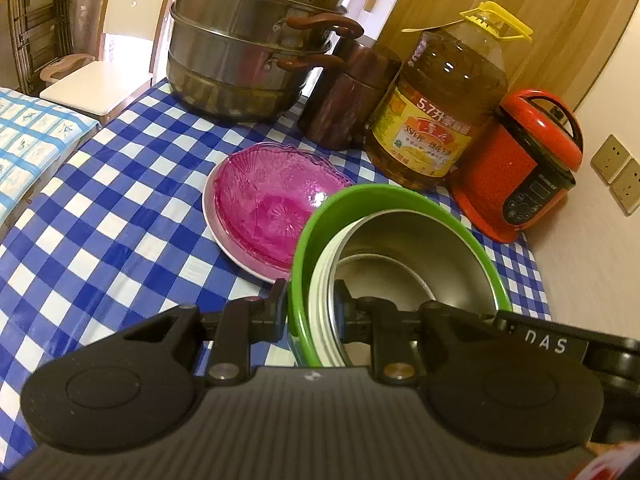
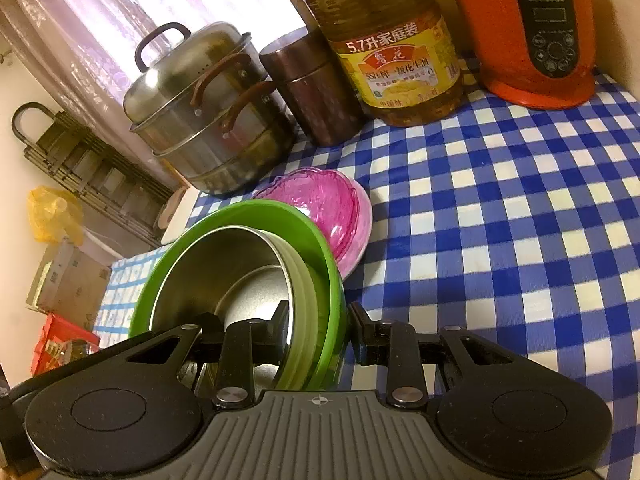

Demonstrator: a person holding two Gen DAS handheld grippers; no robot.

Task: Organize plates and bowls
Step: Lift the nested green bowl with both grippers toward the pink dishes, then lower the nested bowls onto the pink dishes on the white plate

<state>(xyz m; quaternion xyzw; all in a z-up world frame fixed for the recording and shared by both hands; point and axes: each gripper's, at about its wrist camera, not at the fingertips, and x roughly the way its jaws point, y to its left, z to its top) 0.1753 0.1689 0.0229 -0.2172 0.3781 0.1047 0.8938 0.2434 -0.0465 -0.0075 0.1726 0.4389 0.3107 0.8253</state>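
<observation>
Blue-checked tablecloth point(image 1: 120, 216) fills both frames. Green bowl point(image 1: 320, 216), steel-lined, lower centre, pinched at opposite rim walls by left gripper point(image 1: 310, 300) and right gripper point(image 2: 318, 320). Pink glass dish point(image 1: 272, 208) on white plate point(image 1: 224, 248), touching behind.

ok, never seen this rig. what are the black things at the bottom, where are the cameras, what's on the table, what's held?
No robot here: a person carries a two-finger gripper in each hand, each with a fisheye camera looking along its fingers. The black shapes are those grippers. In the left wrist view, the left gripper clamps the rim of a green bowl with a steel bowl nested inside. In the right wrist view, the right gripper clamps the opposite rim. On the checked tablecloth lie a pink glass dish on a plate, a steamer pot, a brown canister, an oil bottle and a red cooker.
</observation>
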